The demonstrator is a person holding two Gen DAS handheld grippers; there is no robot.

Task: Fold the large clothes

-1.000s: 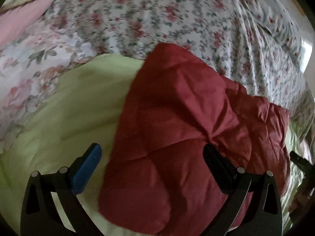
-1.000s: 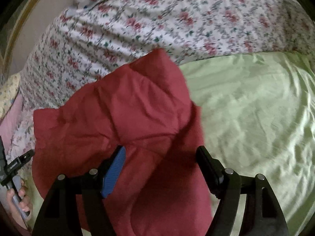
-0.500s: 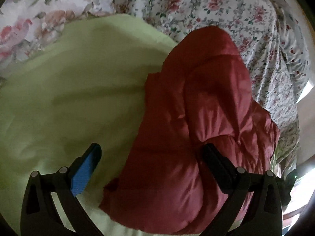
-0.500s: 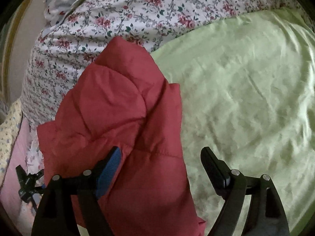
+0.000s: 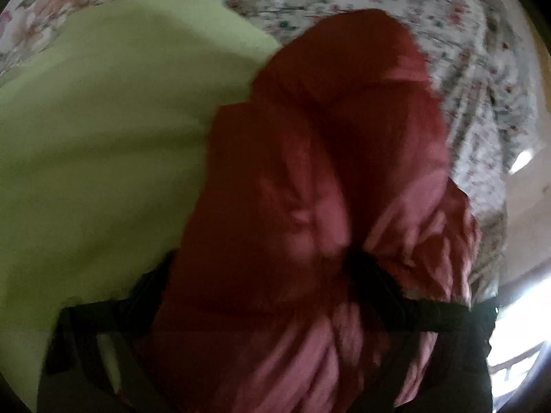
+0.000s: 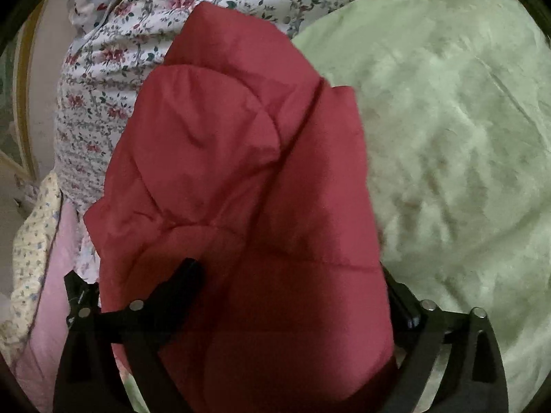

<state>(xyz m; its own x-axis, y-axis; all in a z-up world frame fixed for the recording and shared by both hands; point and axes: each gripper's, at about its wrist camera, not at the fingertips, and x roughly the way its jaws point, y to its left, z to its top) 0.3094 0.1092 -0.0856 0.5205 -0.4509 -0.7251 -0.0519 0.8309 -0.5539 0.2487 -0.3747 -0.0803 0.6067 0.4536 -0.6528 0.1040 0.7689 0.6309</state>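
A puffy red jacket [image 5: 327,120] lies bunched on a light green sheet [image 5: 103,120] spread over the bed. My left gripper [image 5: 261,278] is low over its near end and its jaws are closing, with a thick fold of jacket bulging between the fingers. This view is blurred, and the fabric hides the left pad. In the right wrist view the same jacket [image 6: 224,137] runs from the far end down between the fingers of my right gripper [image 6: 289,270]. Its jaws are opening and stand wide. Fabric covers its right fingertip.
Floral bedding [image 6: 103,69] lies beyond and left of the jacket, and the green sheet [image 6: 447,120] stretches to the right. A pink cloth [image 6: 51,275] and a yellow printed one [image 6: 34,234] sit at the left edge. Bright light [image 5: 516,327] comes in at the lower right.
Both grippers have sunk toward the jacket and tipped further down. The jacket now fills the gap between each pair of fingers. The left view has gone blurred.
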